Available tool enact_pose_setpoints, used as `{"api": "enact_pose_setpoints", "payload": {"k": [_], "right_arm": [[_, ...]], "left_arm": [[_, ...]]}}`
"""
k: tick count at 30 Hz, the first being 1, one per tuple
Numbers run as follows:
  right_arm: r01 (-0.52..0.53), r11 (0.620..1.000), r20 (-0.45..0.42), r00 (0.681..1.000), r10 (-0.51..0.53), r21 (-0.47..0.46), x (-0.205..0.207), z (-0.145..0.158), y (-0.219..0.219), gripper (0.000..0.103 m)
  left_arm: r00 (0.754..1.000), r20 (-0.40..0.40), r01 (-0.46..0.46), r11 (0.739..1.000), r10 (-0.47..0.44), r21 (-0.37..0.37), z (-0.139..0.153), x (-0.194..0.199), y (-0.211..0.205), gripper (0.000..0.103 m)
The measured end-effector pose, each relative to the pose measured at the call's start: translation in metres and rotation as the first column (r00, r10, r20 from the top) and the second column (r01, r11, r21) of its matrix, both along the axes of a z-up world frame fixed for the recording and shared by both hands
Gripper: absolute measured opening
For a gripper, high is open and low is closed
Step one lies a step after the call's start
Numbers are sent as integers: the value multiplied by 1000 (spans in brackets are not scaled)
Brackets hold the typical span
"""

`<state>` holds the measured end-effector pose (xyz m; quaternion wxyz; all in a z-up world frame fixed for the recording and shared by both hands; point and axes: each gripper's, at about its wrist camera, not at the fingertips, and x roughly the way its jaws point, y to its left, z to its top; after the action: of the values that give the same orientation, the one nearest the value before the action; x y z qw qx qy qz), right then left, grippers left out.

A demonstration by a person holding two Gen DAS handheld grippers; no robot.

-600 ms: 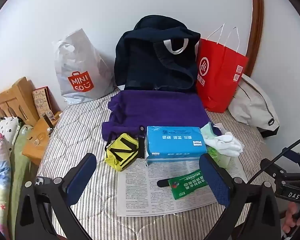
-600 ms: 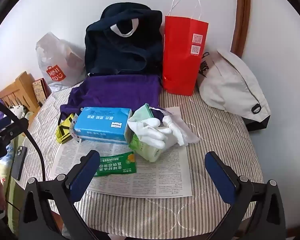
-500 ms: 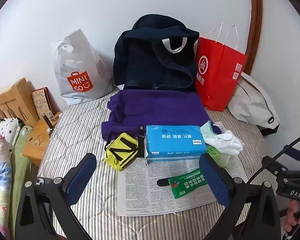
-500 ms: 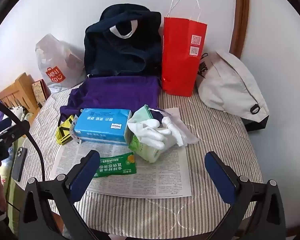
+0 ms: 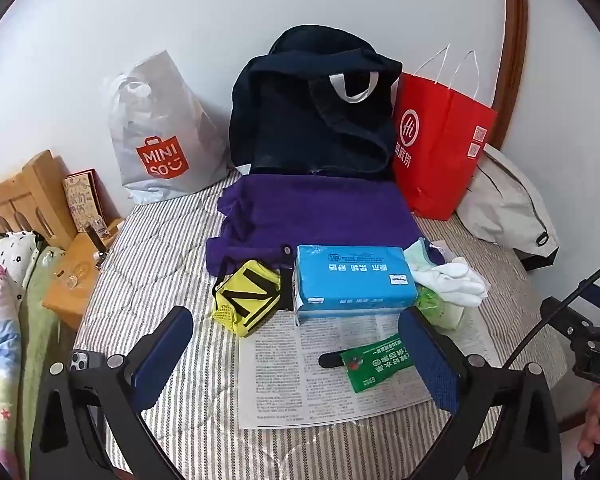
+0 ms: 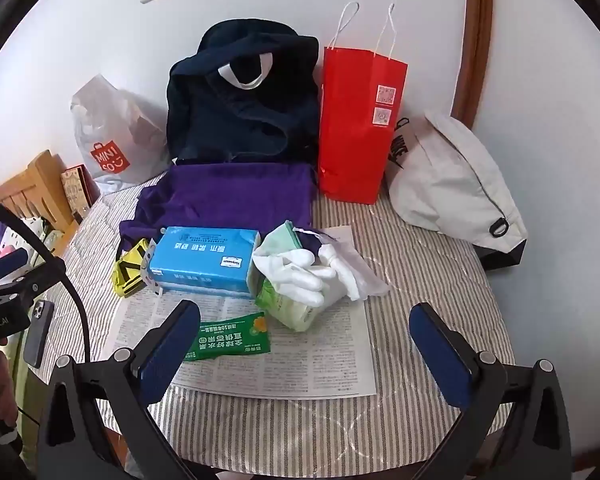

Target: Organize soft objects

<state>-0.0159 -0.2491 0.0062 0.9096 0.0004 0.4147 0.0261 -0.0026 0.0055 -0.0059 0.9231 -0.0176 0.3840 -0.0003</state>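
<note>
A grey-striped quilted bed [image 6: 420,272] against a white wall [image 5: 340,0] carries a printed newspaper sheet [image 6: 300,360]; the blue rectangular tissue pack [image 6: 204,260] lies on its far edge, partly hiding the folded purple cloth [image 6: 228,196]. Left gripper [image 5: 296,354] and right gripper [image 6: 306,352] both gape wide, holding nothing.

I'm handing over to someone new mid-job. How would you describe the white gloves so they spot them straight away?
Find the newspaper spread on the striped bed, then the blue tissue pack at its far edge. Just right of that pack, the white gloves lie bunched on top of a green wipes pack. They are the only white cloth with finger shapes there.
</note>
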Motion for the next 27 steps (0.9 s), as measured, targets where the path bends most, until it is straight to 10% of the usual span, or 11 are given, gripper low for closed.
{"api": "enact_pose_setpoints", "payload": {"k": [27], "right_arm": [[2, 1000, 3, 1000, -2, -7, -3, 6, 2, 103]], "left_arm": [[1000, 0, 7, 1000, -7, -5, 3, 1, 7, 103]]}}
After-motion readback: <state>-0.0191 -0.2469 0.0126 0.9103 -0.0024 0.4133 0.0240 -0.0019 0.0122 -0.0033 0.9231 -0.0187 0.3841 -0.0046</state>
